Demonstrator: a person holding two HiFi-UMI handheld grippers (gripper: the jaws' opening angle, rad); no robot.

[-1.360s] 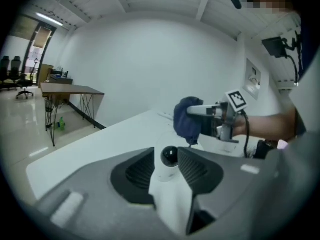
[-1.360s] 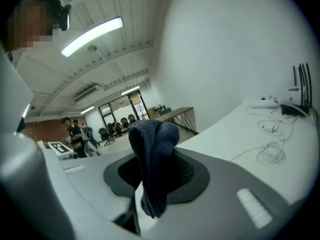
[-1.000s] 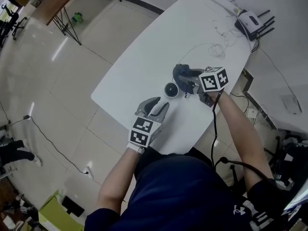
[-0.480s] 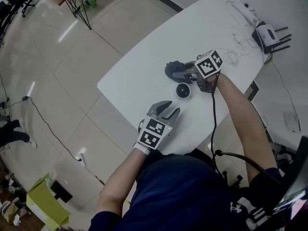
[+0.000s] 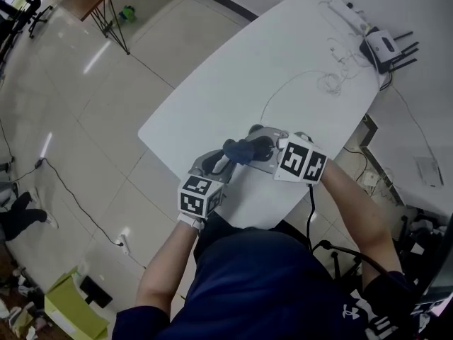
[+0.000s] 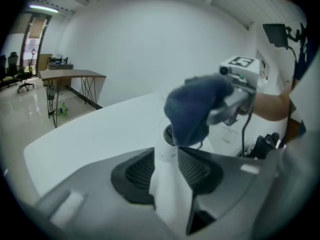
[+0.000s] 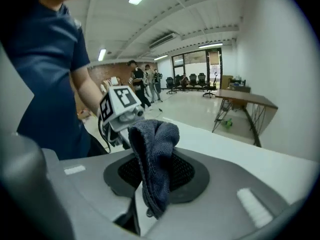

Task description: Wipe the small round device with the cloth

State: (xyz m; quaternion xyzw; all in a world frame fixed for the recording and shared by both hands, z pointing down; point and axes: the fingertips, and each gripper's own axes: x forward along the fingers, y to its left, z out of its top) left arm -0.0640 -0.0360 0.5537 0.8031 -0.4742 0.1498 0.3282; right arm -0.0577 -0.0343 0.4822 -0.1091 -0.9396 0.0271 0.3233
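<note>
Grey left gripper (image 5: 224,161): moved in from standing apart; jaws part-closed, pads against the white sides of the small round device (image 6: 167,139), at the near edge of the surface (image 5: 283,55). Dark blue cloth (image 5: 244,149): shifted from beside the device onto its top. Last, right gripper (image 7: 156,171): clamped on the cloth. Device braced; wiping looks under way.

No words or numbers are showing legibly; only a white interlocking-arcs logo (image 5: 352,309) is showing on the person's dark sleeve (image 5: 386,289), lower right.
</note>
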